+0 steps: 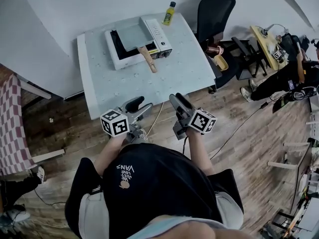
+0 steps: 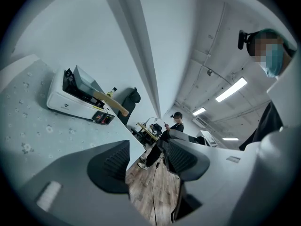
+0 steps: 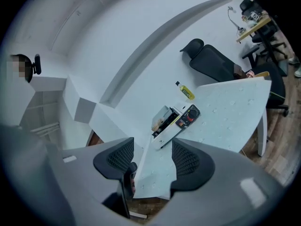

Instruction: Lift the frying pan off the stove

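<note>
Nothing is done yet: the pan (image 1: 132, 36) sits on the stove (image 1: 159, 35) at the far side of the table (image 1: 172, 78), well apart from the left gripper (image 1: 140, 105) and right gripper (image 1: 178, 102), both spread and empty.

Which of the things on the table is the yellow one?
The small bottle at the table's far edge, by the stove. The stove is white, and the pan on it is grey with a wooden handle.
</note>
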Demonstrator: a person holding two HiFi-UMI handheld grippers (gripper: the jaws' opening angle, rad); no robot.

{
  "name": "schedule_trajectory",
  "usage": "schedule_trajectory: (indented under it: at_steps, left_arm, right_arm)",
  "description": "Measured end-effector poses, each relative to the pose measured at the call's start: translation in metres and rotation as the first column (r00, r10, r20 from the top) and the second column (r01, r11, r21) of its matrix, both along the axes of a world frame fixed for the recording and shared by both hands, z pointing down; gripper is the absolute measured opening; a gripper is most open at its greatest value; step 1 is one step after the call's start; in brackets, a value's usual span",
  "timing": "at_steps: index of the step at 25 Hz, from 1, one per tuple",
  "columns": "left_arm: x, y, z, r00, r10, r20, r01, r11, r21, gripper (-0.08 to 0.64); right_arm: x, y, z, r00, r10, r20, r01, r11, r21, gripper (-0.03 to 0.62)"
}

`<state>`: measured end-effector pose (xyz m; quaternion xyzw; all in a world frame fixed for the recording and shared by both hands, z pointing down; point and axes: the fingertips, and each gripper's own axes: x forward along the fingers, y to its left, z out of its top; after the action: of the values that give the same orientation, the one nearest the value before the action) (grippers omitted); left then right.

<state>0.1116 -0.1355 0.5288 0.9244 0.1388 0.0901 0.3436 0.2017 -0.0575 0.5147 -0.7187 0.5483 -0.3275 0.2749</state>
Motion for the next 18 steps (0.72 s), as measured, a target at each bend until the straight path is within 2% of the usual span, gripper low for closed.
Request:
schedule_trajectory:
  at_steps: [8,11,14,18]
  left_arm:
    - [0.027,-0.031,-0.006,1.000,-0.026,-0.014,0.025,0.999,-0.045,0.244]
    - [0.030,-0.036,-0.005,0.999,-0.037,-0.007,0.036,0.998,-0.060,0.244]
    - [0.034,-0.042,-0.004,0.998,-0.056,-0.001,0.056,0.996,-0.071,0.245]
    - [0.047,-0.049,-0.001,0.996,-0.092,0.003,0.091,0.992,-0.089,0.247]
  right_arm:
    - [0.022,-0.045,0.001,0.995,-0.051,0.081,0.046,0.997,0.058,0.244]
    - [0.027,-0.061,-0.001,0.990,-0.099,0.102,0.092,0.993,0.074,0.244]
    - [0.033,-0.081,-0.009,0.983,-0.170,0.075,0.163,0.982,0.098,0.244]
    - [0.050,-0.100,-0.006,0.970,-0.226,0.090,0.216,0.971,0.106,0.244]
